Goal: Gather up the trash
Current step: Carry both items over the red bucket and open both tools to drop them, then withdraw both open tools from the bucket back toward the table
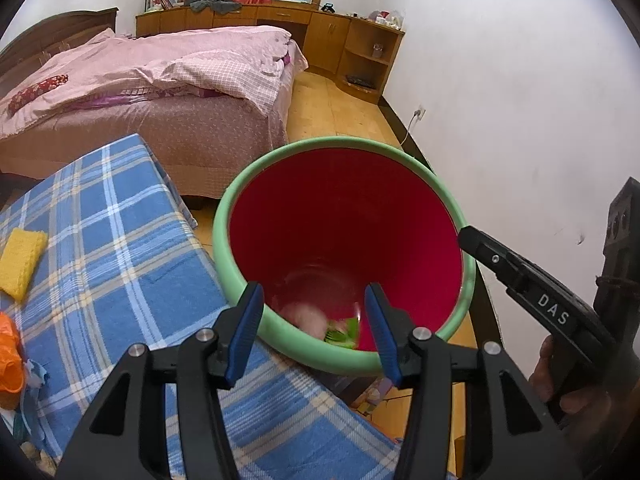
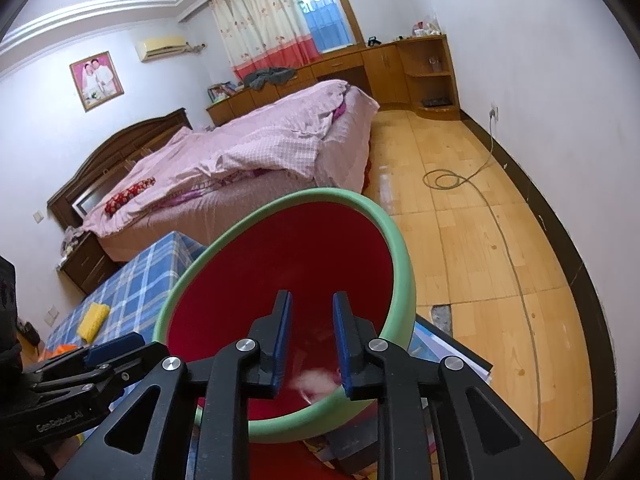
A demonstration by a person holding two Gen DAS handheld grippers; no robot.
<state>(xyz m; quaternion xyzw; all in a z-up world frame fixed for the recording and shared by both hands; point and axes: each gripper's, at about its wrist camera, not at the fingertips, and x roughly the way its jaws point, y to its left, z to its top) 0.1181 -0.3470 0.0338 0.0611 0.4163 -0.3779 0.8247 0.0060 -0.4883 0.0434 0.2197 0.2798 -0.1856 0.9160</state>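
Observation:
A bin with a red inside and a green rim (image 1: 340, 142) stands at the edge of a blue plaid surface (image 1: 120, 260). My left gripper (image 1: 313, 288) hangs over its near rim, jaws apart and with nothing between them. Below it a blurred pink scrap (image 1: 308, 318) and a green scrap (image 1: 344, 332) show inside the bin. My right gripper (image 2: 312, 295) points into the same bin (image 2: 320, 194) from the right, jaws a little apart and empty, with a blurred pink scrap (image 2: 316, 380) beneath them.
A yellow knitted cloth (image 1: 20, 264) and an orange plastic bag (image 1: 8, 356) lie on the plaid surface at the left. A bed with pink covers (image 1: 160, 68) stands behind. A wooden floor with a looped cable (image 2: 444, 180) runs along the right wall.

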